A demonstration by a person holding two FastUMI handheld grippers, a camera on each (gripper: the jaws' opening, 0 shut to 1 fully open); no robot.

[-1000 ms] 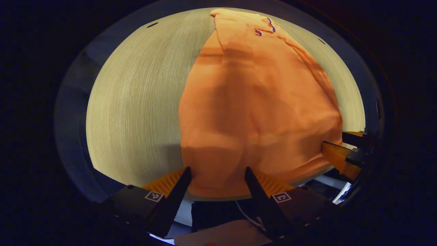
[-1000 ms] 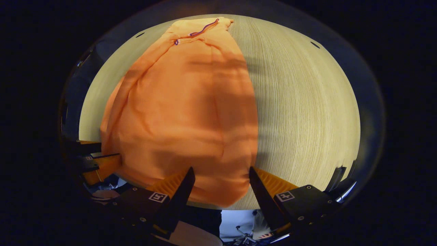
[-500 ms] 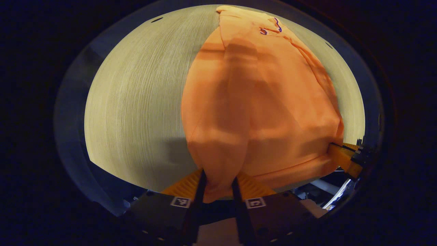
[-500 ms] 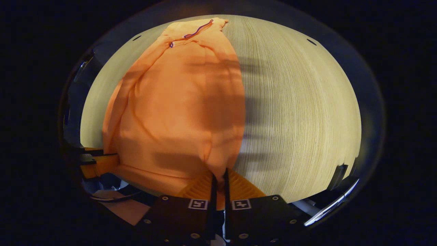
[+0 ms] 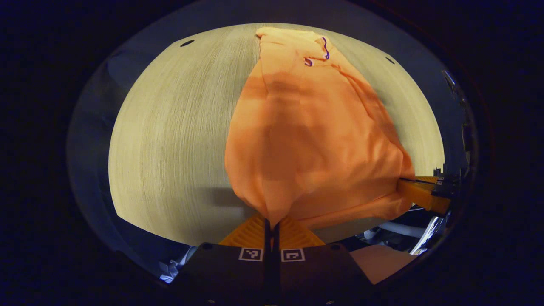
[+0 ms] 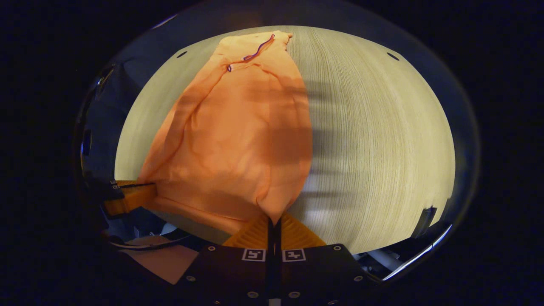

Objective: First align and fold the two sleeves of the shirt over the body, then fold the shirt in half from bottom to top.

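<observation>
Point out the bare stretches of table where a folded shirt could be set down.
Bare wooden table lies beside the orange shirt on the left gripper side; another stretch lies on the right gripper side. The middle is covered by cloth, its near corners pinched.

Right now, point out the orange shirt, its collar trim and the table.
orange shirt (image 5: 314, 140): left gripper view, mid body.
collar trim (image 6: 257, 50): right gripper view, dark line at the neck.
table (image 6: 382, 140): right gripper view, bare wood.
</observation>
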